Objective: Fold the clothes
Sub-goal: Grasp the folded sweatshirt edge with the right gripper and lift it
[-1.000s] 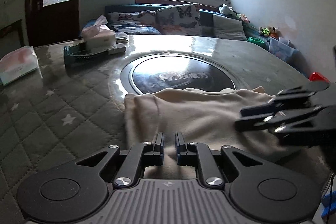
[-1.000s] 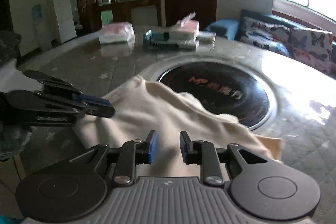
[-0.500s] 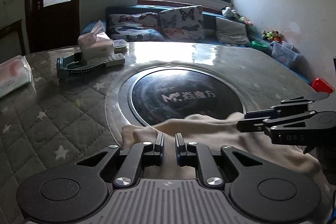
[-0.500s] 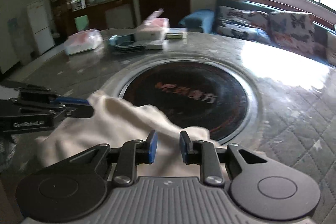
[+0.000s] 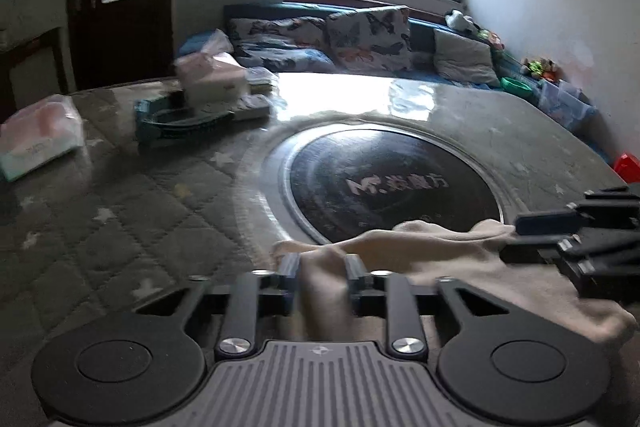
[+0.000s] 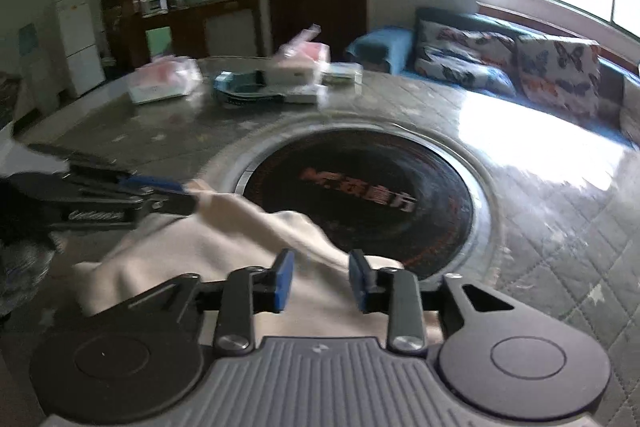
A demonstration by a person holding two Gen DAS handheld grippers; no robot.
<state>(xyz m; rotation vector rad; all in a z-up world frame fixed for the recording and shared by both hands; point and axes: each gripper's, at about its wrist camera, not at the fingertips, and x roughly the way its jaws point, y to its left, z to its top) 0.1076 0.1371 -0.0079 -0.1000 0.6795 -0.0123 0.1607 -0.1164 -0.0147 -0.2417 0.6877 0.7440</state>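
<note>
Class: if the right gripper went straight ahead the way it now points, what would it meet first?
Probably the cream garment: its fabric already lies between and just ahead of the right gripper. Beyond it comes the dark round inset in the table; depth is unclear.
</note>
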